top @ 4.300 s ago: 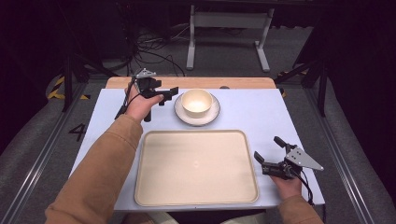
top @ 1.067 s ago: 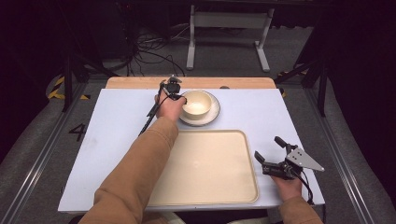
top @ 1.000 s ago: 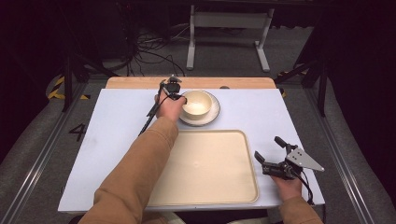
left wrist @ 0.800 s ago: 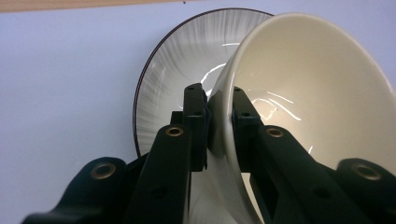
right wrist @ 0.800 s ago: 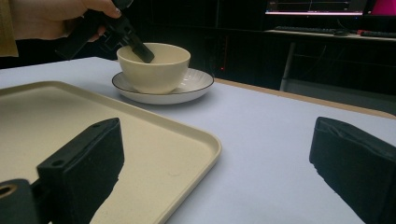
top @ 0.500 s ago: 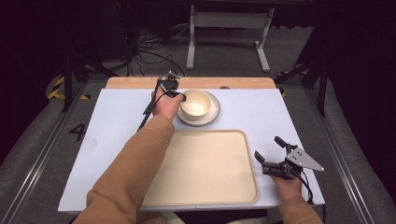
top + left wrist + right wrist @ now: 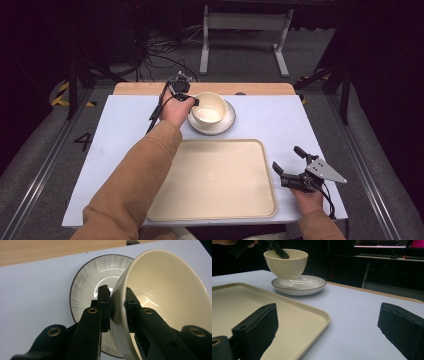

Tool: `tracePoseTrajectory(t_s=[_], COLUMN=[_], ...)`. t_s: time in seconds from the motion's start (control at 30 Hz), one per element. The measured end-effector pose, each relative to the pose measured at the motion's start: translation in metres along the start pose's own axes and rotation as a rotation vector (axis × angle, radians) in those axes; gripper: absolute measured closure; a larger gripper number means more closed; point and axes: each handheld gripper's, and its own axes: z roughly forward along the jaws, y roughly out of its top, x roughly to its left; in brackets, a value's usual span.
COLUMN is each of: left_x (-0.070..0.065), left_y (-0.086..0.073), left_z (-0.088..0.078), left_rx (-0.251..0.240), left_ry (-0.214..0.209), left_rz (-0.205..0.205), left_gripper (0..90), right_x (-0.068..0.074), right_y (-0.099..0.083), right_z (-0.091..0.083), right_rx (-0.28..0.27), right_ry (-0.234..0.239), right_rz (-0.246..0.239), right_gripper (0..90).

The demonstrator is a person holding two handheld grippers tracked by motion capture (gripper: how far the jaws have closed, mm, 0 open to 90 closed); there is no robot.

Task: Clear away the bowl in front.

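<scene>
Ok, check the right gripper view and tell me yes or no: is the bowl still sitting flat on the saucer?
No: the bowl, pinched at its rim by the left gripper, hangs tilted just above the saucer.

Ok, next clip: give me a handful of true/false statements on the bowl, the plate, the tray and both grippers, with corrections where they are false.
1. The left gripper has its jaws closed on the rim of the cream ceramic bowl. True.
2. The bowl sits flat in the white dark-rimmed plate. False: it is lifted just off the plate, and in the left gripper view it is tilted.
3. The beige rectangular plastic tray holds nothing. True.
4. The right gripper grips the tray's edge. False: its jaws are open, apart from the tray.
5. The plate lies on the tray. False: it rests on the table beyond it.
</scene>
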Motion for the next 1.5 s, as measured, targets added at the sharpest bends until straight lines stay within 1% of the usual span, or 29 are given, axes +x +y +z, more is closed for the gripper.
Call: tracePoseTrajectory(t_s=[0.1, 0.13, 0.37, 0.5, 0.63, 0.7, 0.9, 0.93, 0.97, 1.03, 1.1, 1.27, 1.4, 1.5], left_x=[-0.001, 0.000, -0.001, -0.003, -0.003, -0.004, -0.007, -0.009, -0.009, -0.010, -0.012, -0.014, -0.016, -0.017], left_y=[0.002, 0.002, 0.004, 0.004, 0.003, 0.003, 0.001, 0.000, -0.001, -0.001, -0.003, -0.007, -0.011, -0.013], left_z=[-0.006, -0.008, -0.019, -0.028, -0.033, -0.038, -0.044, -0.048, -0.049, -0.050, -0.055, -0.061, -0.065, -0.068], left_rx=[0.006, 0.004, 0.001, 0.004, 0.005, 0.009, 0.017, 0.024, 0.029, 0.030, 0.032, 0.036, 0.049, 0.055], left_ry=[-0.004, -0.005, -0.013, -0.019, -0.026, -0.037, -0.051, -0.059, -0.061, -0.065, -0.079, -0.096, -0.115, -0.120], left_rz=[0.000, 0.010, 0.026, 0.041, 0.055, 0.063, 0.086, 0.099, 0.103, 0.107, 0.118, 0.135, 0.149, 0.158], left_gripper=[80.3, 80.3, 80.3, 80.3, 80.3, 80.3, 80.3, 80.3, 80.3, 80.3, 80.3, 80.3, 80.3, 80.3], right_x=[0.000, 0.000, 0.000, 0.000, 0.000, 0.000, 0.000, 0.000, 0.000, 0.000, 0.000, 0.000, 0.000, 0.001], right_y=[0.000, 0.000, 0.000, 0.000, 0.000, 0.000, 0.000, 0.000, 0.000, 0.000, 0.000, 0.000, 0.000, 0.000], right_z=[0.000, 0.000, 0.000, 0.000, 0.000, 0.000, 0.000, 0.000, 0.000, 0.000, 0.000, 0.000, 0.000, 0.000], right_rx=[0.000, 0.000, 0.001, 0.000, 0.001, 0.001, 0.003, 0.002, 0.002, 0.002, 0.002, 0.003, 0.000, 0.000], right_ry=[0.000, 0.000, 0.000, 0.000, 0.000, 0.000, 0.002, 0.003, 0.003, 0.003, 0.004, 0.008, 0.013, 0.014], right_rz=[-0.001, -0.001, -0.001, -0.003, -0.003, -0.003, -0.006, -0.007, -0.007, -0.008, -0.009, -0.009, -0.012, -0.012], right_gripper=[3.5, 3.5, 3.5, 3.5, 3.5, 3.5, 3.4, 3.4, 3.4, 3.3, 2.6, 1.1, 0.9, 0.8])
